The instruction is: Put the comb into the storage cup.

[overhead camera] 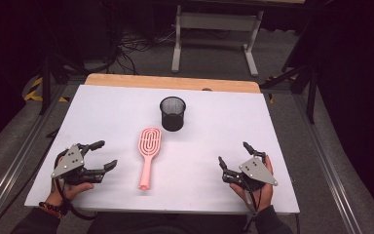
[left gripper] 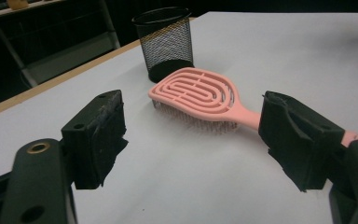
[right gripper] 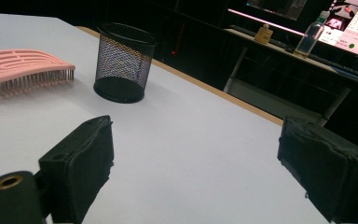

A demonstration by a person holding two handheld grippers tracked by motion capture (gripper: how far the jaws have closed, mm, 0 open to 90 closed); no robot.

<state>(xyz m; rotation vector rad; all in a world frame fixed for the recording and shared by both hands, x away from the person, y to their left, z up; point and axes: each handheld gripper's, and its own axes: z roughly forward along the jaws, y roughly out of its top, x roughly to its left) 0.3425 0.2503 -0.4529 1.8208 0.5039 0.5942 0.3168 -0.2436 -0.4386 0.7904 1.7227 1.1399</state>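
A pink hairbrush (overhead camera: 147,153) lies bristles down in the middle of the white table (overhead camera: 107,107), its handle toward the front edge. Just behind its head stands a black mesh cup (overhead camera: 172,113), upright and empty at the top. My left gripper (overhead camera: 102,155) rests near the front left, open, a short way left of the brush handle. In the left gripper view the hairbrush (left gripper: 200,95) and the mesh cup (left gripper: 165,43) lie ahead between the wide jaws. My right gripper (overhead camera: 233,153) sits open at the front right, nothing between its jaws. The right gripper view shows the mesh cup (right gripper: 121,60) and the hairbrush head (right gripper: 21,67) at the left.
A wooden strip (overhead camera: 170,82) runs along the table's far edge. Beyond it stands a white table frame (overhead camera: 214,29) on a grey floor, with cables at the back left. A desk with bottles (right gripper: 310,35) and a lit screen stands past the table in the right gripper view.
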